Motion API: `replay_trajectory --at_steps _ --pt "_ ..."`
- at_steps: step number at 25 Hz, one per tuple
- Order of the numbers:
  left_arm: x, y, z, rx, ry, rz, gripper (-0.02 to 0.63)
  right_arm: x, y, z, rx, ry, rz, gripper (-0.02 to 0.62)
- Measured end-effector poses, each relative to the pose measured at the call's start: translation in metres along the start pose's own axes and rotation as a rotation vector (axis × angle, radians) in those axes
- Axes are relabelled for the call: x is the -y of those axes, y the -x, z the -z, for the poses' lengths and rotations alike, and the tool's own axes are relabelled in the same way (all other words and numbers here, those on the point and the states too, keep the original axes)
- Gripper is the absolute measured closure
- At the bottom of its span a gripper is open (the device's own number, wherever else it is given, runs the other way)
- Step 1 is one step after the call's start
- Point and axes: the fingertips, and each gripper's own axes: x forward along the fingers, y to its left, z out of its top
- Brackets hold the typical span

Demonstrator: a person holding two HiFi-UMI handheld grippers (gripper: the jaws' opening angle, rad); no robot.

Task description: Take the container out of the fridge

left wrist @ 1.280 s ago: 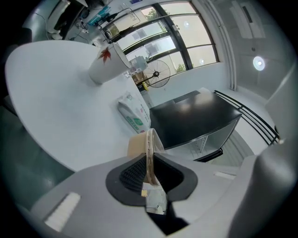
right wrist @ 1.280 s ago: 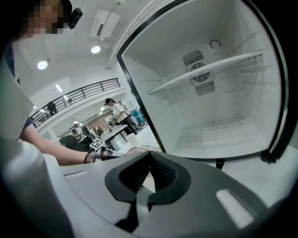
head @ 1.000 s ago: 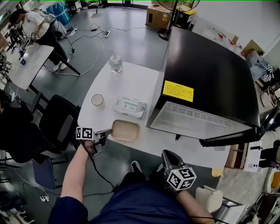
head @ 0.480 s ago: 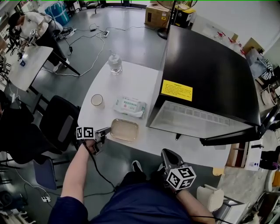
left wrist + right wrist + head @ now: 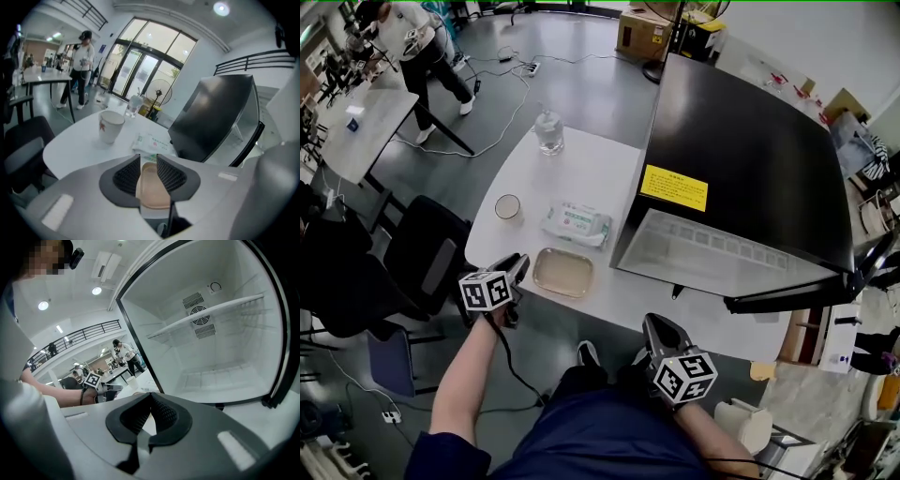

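Note:
The container (image 5: 562, 272), a shallow beige tray, lies flat on the white table (image 5: 591, 178) near its front edge, just left of the open black fridge (image 5: 750, 159). My left gripper (image 5: 518, 267) sits upright at the tray's left end. In the left gripper view its jaws (image 5: 148, 161) stand a narrow gap apart, and the container (image 5: 152, 187) shows through that gap, lying below them. My right gripper (image 5: 654, 328) hangs off the table's front edge, below the fridge opening. It is shut with nothing between the pads (image 5: 150, 401) and faces the bare white fridge interior (image 5: 211, 357).
A paper cup (image 5: 507, 206), a pack of wipes (image 5: 576, 223) and a water bottle (image 5: 548, 131) stand on the table behind the tray. The fridge door (image 5: 797, 298) swings out to the right. A black chair (image 5: 422, 262) is at the left. A person (image 5: 417, 37) stands far back.
My left gripper has rolled upright and drawn slightly back from the tray's left edge, where its fingers were. The tray stays on the table. The right gripper has hardly moved.

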Motion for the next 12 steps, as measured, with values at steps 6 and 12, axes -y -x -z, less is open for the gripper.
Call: replay_trajectory --at_steps 6,12 --pt "0.087 0.025 -0.038 0.169 -0.090 0.044 0.525 0.013 0.007 -0.016 0.038 0.017 0.004 0.589" --pt "0.179 0.046 -0.061 0.303 -0.216 0.097 0.525 0.038 0.020 -0.056 0.126 0.065 0.041 0.589"
